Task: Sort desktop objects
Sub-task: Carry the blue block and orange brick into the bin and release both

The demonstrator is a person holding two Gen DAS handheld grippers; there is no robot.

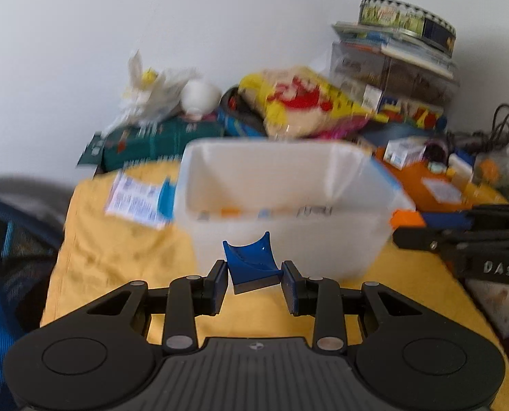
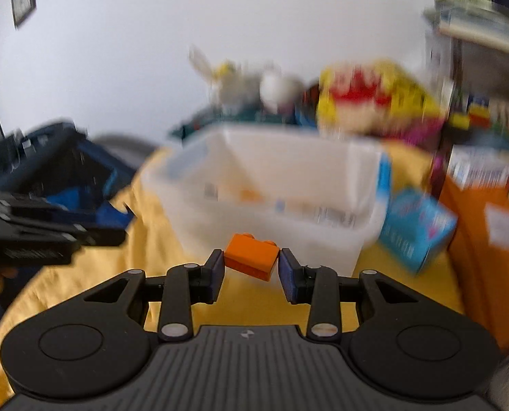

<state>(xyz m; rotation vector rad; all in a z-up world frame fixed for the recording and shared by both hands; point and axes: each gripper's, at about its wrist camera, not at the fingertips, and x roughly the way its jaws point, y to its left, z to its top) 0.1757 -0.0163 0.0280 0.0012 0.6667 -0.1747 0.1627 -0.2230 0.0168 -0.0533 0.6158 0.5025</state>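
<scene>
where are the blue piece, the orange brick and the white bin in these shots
blue piece (image 1: 252, 267): left wrist view, its curved middle, between the left gripper's fingers.
orange brick (image 2: 251, 257): right wrist view, its front face, between the right gripper's fingers.
white bin (image 1: 288, 236): left wrist view, its near wall.

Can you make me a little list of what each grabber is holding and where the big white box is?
left gripper: shut on a blue curved piece
right gripper: shut on an orange brick
white bin: open on top, just ahead of both grippers, sitting on the yellow cloth
inside the bin: a few small things, too blurry to name
behind the bin: a yellow and red bag and other clutter
right of the bin: a blue box, tilted
picture sharpness: blurry
</scene>
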